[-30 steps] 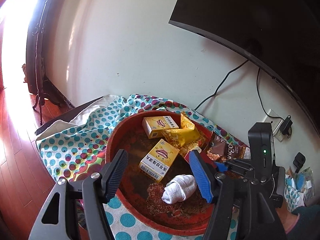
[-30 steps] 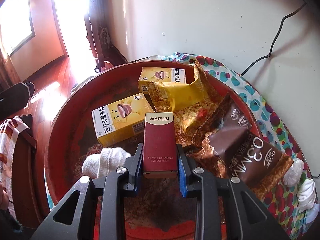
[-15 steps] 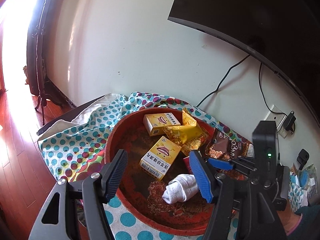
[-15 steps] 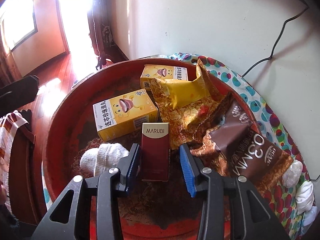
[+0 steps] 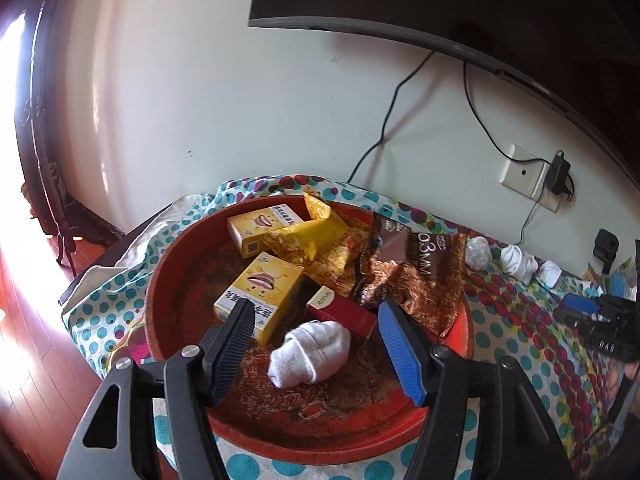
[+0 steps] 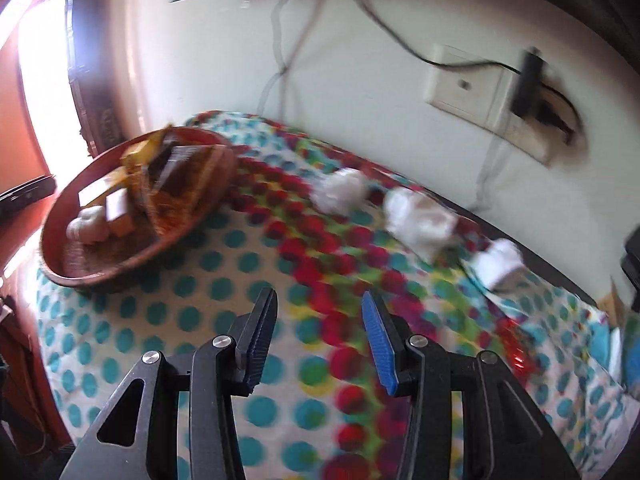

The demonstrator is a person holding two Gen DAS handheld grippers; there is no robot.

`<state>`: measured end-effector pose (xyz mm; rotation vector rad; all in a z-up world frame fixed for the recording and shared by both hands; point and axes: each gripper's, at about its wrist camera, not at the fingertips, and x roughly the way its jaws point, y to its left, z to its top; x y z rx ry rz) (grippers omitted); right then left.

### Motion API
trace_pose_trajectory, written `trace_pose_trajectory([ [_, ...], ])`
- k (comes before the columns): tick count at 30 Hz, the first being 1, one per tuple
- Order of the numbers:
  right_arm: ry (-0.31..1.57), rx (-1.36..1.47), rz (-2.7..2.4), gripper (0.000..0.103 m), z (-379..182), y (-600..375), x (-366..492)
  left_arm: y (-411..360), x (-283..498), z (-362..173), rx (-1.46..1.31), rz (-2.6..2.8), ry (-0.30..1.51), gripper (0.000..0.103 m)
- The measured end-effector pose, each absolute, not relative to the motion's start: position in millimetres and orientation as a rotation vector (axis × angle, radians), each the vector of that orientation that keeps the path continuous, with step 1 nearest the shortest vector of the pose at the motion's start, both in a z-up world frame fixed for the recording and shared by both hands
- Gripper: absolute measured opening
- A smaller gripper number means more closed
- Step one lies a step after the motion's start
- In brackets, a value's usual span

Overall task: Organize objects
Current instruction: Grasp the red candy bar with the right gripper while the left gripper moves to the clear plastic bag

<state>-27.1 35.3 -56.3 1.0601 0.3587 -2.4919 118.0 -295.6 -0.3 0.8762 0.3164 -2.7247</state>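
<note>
My right gripper (image 6: 318, 336) hung empty, jaws opening, over the dotted tabletop (image 6: 168, 316); rolled socks (image 6: 420, 220) lay upper right. My left gripper (image 5: 316, 348), spread, framed a sock (image 5: 310, 348) in the red tray (image 5: 160, 280).

"03MM" on brown packet (image 5: 416, 256)

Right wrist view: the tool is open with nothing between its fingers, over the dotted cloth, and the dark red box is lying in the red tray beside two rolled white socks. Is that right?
Not quite: only one rolled white sock lies in the red tray beside the dark red box, as the left wrist view shows. The other socks lie on the dotted cloth. The right tool is indeed empty, jaws opening, over that cloth.
</note>
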Motion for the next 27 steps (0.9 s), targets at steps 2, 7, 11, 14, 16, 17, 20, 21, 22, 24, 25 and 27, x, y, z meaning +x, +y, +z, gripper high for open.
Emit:
trace_pose_trajectory([
  [2, 0.331, 1.102, -2.564, 0.043, -61.2, 80.3, -34.9, -281.7, 113.8, -2.0, 0.894, -2.758, 0.268, 0.066],
  [7, 0.199, 1.189, -2.638, 0.043, -79.2, 157.1, -53.3, -244.5, 107.2, -6.1, 0.912, -2.847, 0.137, 0.066],
  [11, 0.170, 1.230, -2.625, 0.043, -97.1, 177.1, -65.3, -218.9, 101.4, -10.9, 0.941, -2.917, 0.082, 0.066],
  [14, 0.146, 1.232, -2.612, 0.043, -103.5, 183.3, -73.2, -198.0, 91.4, -13.3, 1.011, -2.946, 0.034, 0.066],
  [16, 0.146, 1.222, -2.614, 0.044, -104.1, 186.7, -77.1, -181.6, 83.6, -14.5, 1.046, -2.964, -0.007, 0.066],
  [17, 0.142, 1.220, -2.610, 0.044, -104.5, 187.6, -79.8, -173.1, 79.1, -15.1, 1.060, -2.976, -0.030, 0.066],
  [20, 0.110, 1.215, -2.595, 0.044, -105.7, 190.6, -87.1, -148.5, 63.3, -18.0, 1.110, -3.007, -0.087, 0.066],
  [21, 0.109, 1.216, -2.587, 0.044, -106.6, 190.6, -88.9, -140.0, 57.8, -18.8, 1.119, -3.016, -0.109, 0.066],
  [22, 0.121, 1.216, -2.586, 0.043, -107.7, 189.4, -89.9, -131.5, 52.0, -19.8, 1.126, -3.026, -0.134, 0.066],
  [24, 0.136, 1.216, -2.569, 0.041, -110.2, 186.4, -92.1, -116.4, 39.5, -22.2, 1.148, -3.049, -0.175, 0.066],
  [25, 0.142, 1.215, -2.567, 0.041, -110.8, 184.8, -92.7, -109.2, 32.4, -23.2, 1.162, -3.050, -0.194, 0.066],
  [27, 0.151, 1.217, -2.562, 0.040, -112.5, 182.5, -93.7, -97.1, 18.9, -25.0, 1.177, -3.067, -0.225, 0.066],
])
